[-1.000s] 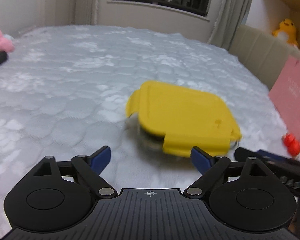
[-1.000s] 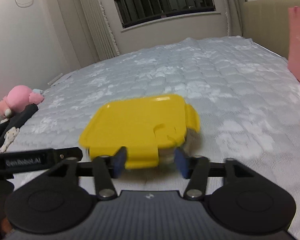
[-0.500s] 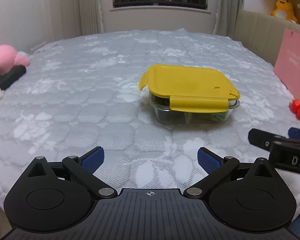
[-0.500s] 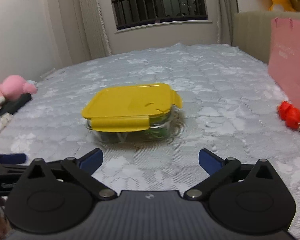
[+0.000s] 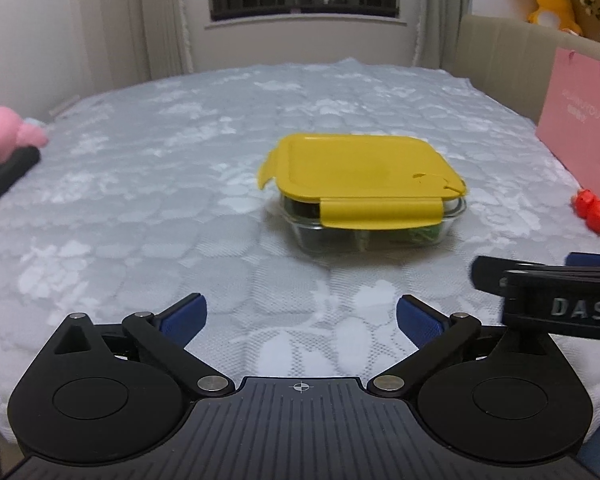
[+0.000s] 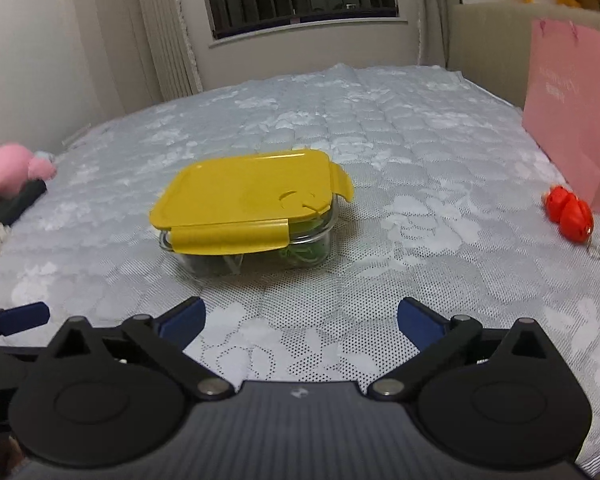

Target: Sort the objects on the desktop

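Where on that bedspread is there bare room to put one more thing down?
The widest bare stretch lies between the lidded glass box and the pink plush toy at the left edge. Behind the box, toward the window, it is bare too. It is tighter on the right, where the red trinket sits against the pink bag.

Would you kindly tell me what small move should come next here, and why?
Probably bring the right tongs forward to the front flap of the yellow lid and press it down: it hangs loose over the glass box, and both tongs are open and empty.
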A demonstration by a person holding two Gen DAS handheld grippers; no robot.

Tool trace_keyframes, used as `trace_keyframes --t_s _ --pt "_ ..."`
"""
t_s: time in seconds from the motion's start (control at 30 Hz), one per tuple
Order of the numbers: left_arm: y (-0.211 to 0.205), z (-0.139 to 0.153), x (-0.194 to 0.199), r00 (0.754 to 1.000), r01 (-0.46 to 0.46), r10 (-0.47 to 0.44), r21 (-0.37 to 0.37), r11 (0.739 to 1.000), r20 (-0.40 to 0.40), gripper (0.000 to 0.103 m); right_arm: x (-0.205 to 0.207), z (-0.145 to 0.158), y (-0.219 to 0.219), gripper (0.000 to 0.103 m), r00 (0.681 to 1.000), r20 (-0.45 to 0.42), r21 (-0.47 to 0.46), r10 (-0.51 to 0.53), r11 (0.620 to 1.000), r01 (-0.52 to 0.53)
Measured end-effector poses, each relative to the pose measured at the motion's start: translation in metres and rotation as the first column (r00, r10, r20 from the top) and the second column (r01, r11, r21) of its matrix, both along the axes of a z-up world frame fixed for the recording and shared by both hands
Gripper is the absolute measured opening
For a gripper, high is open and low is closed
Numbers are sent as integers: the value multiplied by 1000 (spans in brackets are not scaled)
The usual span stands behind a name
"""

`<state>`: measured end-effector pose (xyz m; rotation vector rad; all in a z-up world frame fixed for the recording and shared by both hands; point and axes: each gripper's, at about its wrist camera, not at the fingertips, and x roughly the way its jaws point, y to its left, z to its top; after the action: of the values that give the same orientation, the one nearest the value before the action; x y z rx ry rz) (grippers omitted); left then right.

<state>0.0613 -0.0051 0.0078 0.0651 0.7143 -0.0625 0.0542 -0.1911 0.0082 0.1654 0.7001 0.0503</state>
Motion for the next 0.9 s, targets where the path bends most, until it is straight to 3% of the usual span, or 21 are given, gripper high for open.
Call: trace_keyframes --t_s 0.43,0.57,0.7,0.9 --pt "18 -26 20 996 -70 61 -139 988 -64 103 11 -12 -7 103 998 32 -13 -46 999 46" --pt "27 -37 15 997 -53 60 -162 985 41 103 1 -28 -3 103 989 121 5 -90 996 90" --pt "34 -51 18 997 -77 76 -162 984 -14 103 6 -44 5 103 997 63 -14 -51 999 52" --pt "38 -54 17 996 -89 87 -165 982 -24 103 6 -49 9 103 997 59 -27 -46 998 48"
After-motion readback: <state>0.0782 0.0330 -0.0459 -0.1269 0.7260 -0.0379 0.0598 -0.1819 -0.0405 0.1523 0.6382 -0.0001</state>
